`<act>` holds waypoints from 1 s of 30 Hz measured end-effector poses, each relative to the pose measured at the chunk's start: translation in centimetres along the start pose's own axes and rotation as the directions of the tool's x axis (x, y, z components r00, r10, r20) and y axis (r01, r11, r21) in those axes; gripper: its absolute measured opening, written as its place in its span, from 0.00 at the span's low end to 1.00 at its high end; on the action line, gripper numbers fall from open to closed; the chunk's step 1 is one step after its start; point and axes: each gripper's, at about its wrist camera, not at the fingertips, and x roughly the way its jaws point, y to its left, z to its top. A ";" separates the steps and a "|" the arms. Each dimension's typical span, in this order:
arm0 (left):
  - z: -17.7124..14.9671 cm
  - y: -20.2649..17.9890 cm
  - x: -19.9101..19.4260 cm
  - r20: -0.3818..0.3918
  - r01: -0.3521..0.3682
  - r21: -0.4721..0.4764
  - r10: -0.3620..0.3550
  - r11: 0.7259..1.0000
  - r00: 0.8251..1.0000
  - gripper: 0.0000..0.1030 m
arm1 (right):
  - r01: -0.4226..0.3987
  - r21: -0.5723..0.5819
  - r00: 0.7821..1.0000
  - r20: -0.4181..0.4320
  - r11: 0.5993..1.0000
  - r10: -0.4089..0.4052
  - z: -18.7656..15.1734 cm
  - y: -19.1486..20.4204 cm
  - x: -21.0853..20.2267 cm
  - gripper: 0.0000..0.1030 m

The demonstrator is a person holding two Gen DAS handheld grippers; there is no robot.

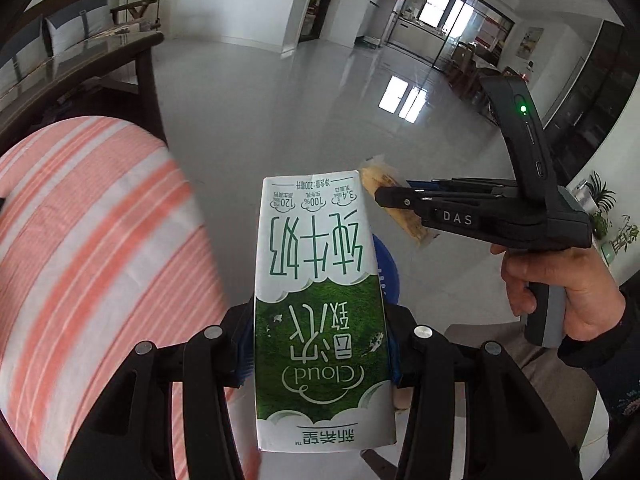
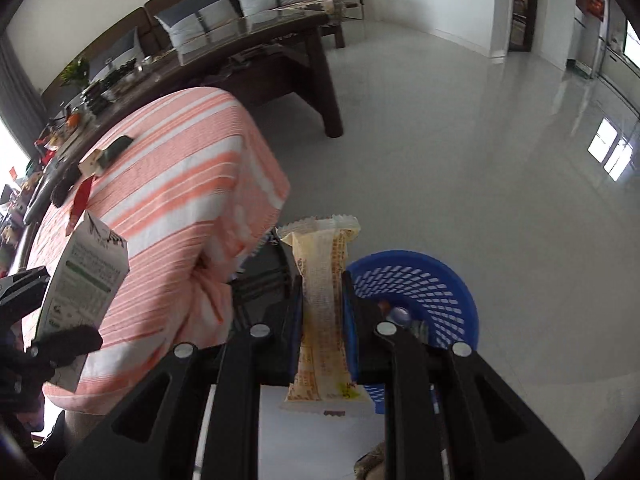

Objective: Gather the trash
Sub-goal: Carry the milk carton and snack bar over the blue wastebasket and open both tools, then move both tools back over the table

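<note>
— What does the left gripper (image 1: 320,344) hold?
— Its jaws clamp a green-and-white milk carton (image 1: 322,300), held in the air beside the striped bench (image 1: 92,240).
— And the right gripper (image 2: 322,308)?
— Clenched on a yellow snack wrapper (image 2: 324,304), beside the blue basket (image 2: 448,280) on the floor.

A home living room: cushioned sofa (image 2: 208,20), wooden coffee table (image 2: 256,48), tiled floor (image 2: 460,160).

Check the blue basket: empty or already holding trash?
Not empty. Through the blue basket's open top, the right wrist view shows a few small items at the bottom; what they are cannot be told. The right gripper partly blocks it.
</note>
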 end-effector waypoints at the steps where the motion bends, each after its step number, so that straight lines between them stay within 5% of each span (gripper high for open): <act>1: 0.4 -0.6 1.5 -0.013 0.004 0.004 -0.004 1.000 1.000 0.47 | 0.011 0.012 1.000 0.000 1.000 -0.011 0.0 -1.1 0.2 0.16; 6: 1.9 -2.3 7.8 -0.054 0.021 0.009 -0.020 1.000 0.998 0.47 | 0.043 0.087 0.999 -0.002 0.995 -0.043 -0.8 -6.3 1.9 0.16; 17: 2.9 -2.8 17.2 -0.109 -0.008 0.031 0.011 0.999 0.994 0.49 | 0.039 0.164 0.999 0.009 0.986 -0.041 -1.6 -10.9 4.2 0.16; 19: 2.8 -2.7 18.5 -0.101 -0.022 0.034 0.025 0.999 0.995 0.63 | 0.040 0.174 0.999 0.007 0.984 -0.042 -1.8 -11.6 4.3 0.16; 20: 2.9 -2.8 18.9 -0.094 -0.030 0.031 0.032 0.999 0.995 0.79 | 0.040 0.180 0.999 0.008 0.983 -0.042 -1.8 -11.9 4.5 0.17; 22: 2.8 -2.9 19.1 -0.068 -0.049 0.025 0.051 0.998 0.996 0.89 | 0.035 0.184 0.999 0.014 0.982 -0.039 -1.9 -12.3 4.7 0.37; 23: 2.3 -3.0 18.7 -0.059 -0.062 0.024 0.064 0.998 0.996 0.90 | 0.041 0.192 0.999 0.022 0.980 -0.046 -1.8 -12.4 4.7 0.54; 25: 2.2 -3.2 17.6 -0.033 -0.086 0.019 0.087 0.996 0.996 0.92 | 0.049 0.217 0.997 0.045 0.975 -0.060 -1.6 -12.6 4.3 0.58; 28: 1.8 -3.4 14.8 0.036 -0.105 0.018 0.104 0.994 0.994 0.94 | 0.095 0.235 0.990 0.080 0.967 -0.117 -1.3 -12.9 3.2 0.84; 30: 1.3 -3.6 11.9 0.112 -0.109 0.026 0.106 0.994 0.988 0.95 | 0.132 0.244 0.980 0.114 0.961 -0.164 -1.3 -12.8 2.3 0.90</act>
